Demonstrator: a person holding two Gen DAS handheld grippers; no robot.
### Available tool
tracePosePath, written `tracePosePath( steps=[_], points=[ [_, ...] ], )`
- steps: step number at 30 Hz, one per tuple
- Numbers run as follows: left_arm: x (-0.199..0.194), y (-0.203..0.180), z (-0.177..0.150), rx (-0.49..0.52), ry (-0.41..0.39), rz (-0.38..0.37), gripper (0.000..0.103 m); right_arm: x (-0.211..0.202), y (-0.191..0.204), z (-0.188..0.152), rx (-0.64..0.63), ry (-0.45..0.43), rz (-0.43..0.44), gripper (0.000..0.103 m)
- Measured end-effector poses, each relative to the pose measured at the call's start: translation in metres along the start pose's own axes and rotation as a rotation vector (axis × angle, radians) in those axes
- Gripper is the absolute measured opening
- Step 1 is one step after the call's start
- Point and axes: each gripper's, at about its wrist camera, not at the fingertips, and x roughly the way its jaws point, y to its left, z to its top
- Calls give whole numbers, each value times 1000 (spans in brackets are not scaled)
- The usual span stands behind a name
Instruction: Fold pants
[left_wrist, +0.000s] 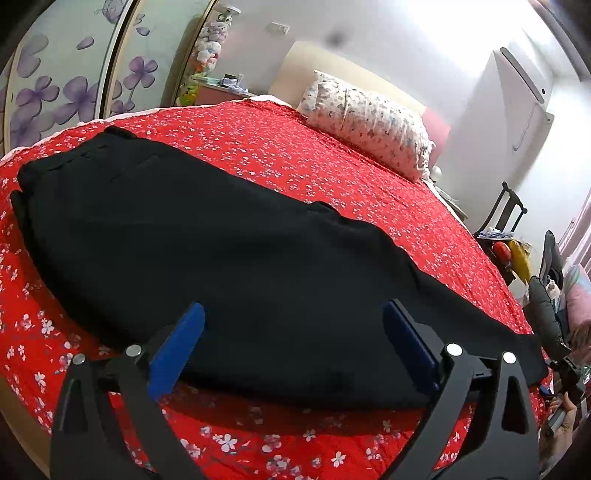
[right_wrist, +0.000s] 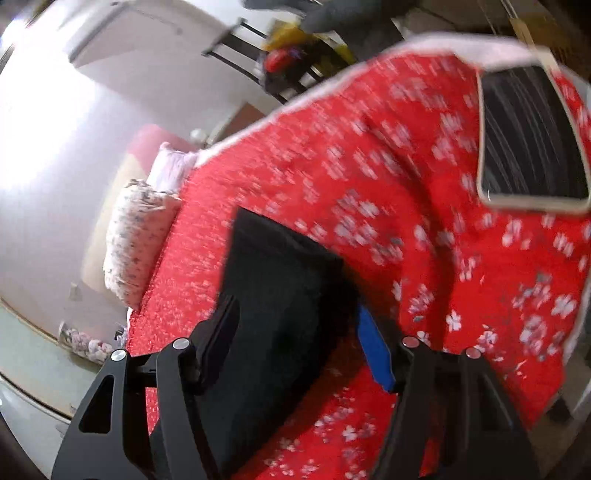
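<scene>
Left wrist view: black pants (left_wrist: 207, 236) lie flat and lengthwise on a bed (left_wrist: 332, 170) covered by a red spread with small white blossoms, the wider end toward the far left edge and the narrower end running to the near right edge. The left claw (left_wrist: 291, 317) is just above the near long edge of the pants, its blue pads (left_wrist: 177, 347) spread wide apart with nothing between them but the cloth below. A floral pillow (left_wrist: 369, 122) stands against a cream headboard (left_wrist: 295, 70) at the far end; behind it are a white wall and a white cabinet (left_wrist: 517, 103). A wardrobe door with purple flowers (left_wrist: 66, 81) and a hanging column of soft toys (left_wrist: 212, 37) fill the left side. A dark chair (left_wrist: 506, 210) loaded with red and yellow items stands beside the right edge of the bed. Much bare spread lies between the pants and the pillow. Right wrist view (motion-blurred): the right claw (right_wrist: 295, 325) straddles the squared leg end of the pants (right_wrist: 280, 280), one black finger on the cloth, the blue pad (right_wrist: 373, 347) at its far edge, fingers apart and not clamped. A phone in a pale case (right_wrist: 532, 140) lies on the spread near the bed's corner, well apart from the pants. The spread's white border marks the bed edge.
</scene>
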Motion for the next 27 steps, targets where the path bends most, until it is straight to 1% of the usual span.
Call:
tracePosePath(
  steps=[2, 4, 6, 8, 11, 14, 17, 20, 21, 24, 27],
  points=[
    [0, -1, 0, 3, 0, 1, 98, 1, 0, 1, 4, -14, -4, 60],
    [1, -1, 0, 3, 0, 1, 99, 6, -2, 4, 19, -23, 3, 49],
    [1, -2, 0, 6, 1, 1, 99, 10, -13, 6, 74, -25, 16, 30],
    [2, -2, 0, 9, 1, 1, 99, 9, -19, 6, 105, -29, 37, 26],
    [2, -2, 1, 8, 2, -1, 100, 4, -11, 4, 59, -44, 32, 18],
    [2, -2, 1, 6, 2, 2, 101, -3, 1, 2, 18, -78, 52, 15],
    [2, 0, 1, 0, 1, -3, 101, -12, 19, -2, -32, -108, 109, 14],
    [2, 0, 1, -3, -1, -8, 101, -16, 45, -9, -108, -106, 193, 14],
    [2, 1, 1, -2, -2, -9, 101, -18, 57, -14, -148, -104, 209, 14],
    [4, 0, 2, 6, -2, -1, 101, -21, 113, -40, -324, -73, 250, 14],
    [5, 0, 3, 7, -1, 0, 101, -18, 155, -67, -417, -14, 314, 14]
  ],
)
